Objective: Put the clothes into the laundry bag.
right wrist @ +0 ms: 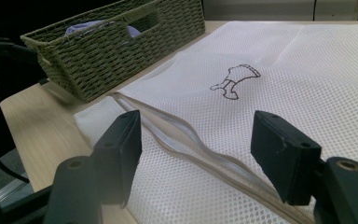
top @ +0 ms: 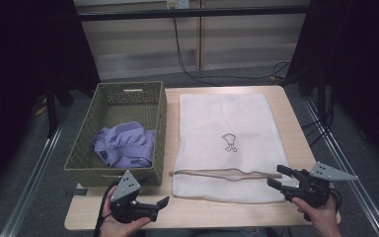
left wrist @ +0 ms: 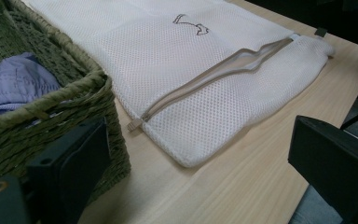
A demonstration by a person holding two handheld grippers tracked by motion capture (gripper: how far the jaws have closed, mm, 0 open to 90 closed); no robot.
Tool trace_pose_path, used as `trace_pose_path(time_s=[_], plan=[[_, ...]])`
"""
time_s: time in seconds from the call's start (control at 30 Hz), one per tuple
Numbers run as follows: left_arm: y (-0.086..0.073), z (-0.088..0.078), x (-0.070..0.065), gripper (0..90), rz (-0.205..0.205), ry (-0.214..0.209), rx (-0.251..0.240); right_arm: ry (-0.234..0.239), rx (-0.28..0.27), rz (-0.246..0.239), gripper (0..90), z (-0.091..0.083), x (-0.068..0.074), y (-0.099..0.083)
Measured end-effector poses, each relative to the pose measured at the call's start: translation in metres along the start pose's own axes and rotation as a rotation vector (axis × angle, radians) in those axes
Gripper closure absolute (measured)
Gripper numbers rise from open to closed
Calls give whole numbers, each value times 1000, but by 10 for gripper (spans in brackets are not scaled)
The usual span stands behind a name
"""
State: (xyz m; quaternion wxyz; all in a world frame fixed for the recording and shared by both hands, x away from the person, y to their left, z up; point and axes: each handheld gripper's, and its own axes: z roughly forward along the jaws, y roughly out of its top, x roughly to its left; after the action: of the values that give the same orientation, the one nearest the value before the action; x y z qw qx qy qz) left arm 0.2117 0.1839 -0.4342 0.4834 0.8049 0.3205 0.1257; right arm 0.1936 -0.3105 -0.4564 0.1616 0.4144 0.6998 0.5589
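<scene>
The white mesh laundry bag (top: 224, 143) lies flat on the right half of the table (top: 296, 128), with its zipper (top: 225, 173) running along the end nearest you. The zipper gapes a little in the middle, and a small dark drawing sits at the bag's centre.

Your right gripper (top: 279, 177) hangs just above the bag's near right corner, pointing left along the zipper. Its jaws stand wide apart and hold nothing. In the right gripper view (right wrist: 196, 154) the zipper passes between the two jaws and below them, and the mesh lies under both. You cannot tell from the pictures whether the jaw tips brush the mesh.

Your left gripper (top: 160, 203) is at the near left edge of the table, pointing right toward the bag's near left corner but apart from it. Its jaws are also spread wide and empty. In the left gripper view (left wrist: 196, 172) the zipper's closed end lies ahead of the jaws, between them, with bare wood in front.

The green woven basket (top: 81, 160) stands just left of the bag, close by your left gripper. A crumpled lilac shirt (top: 123, 145) lies inside it.
</scene>
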Motion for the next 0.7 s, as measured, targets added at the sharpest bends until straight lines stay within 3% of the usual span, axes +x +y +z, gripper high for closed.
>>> trace_pose_path(time_s=[0.1, 0.13, 0.33, 0.5, 0.6, 0.7], plan=[[0, 1, 3, 45, -2, 0, 8, 0, 6, -4, 342, 0, -2, 0], [0, 2, 4, 46, -23, -14, -2, 1, 5, 0, 343, 1, -2, -1], [-2, 1, 5, 34, -23, -85, -10, 24, 19, -14, 357, 5, -1, -1], [-2, 0, 8, 31, -3, -53, -14, 30, 24, -26, 365, 8, 0, -1], [-3, -2, 9, 30, 5, -54, -27, 39, 61, -1, 380, 10, 1, 0], [-3, -2, 11, 29, -15, -68, -40, 45, 83, -5, 414, 13, 1, 2]])
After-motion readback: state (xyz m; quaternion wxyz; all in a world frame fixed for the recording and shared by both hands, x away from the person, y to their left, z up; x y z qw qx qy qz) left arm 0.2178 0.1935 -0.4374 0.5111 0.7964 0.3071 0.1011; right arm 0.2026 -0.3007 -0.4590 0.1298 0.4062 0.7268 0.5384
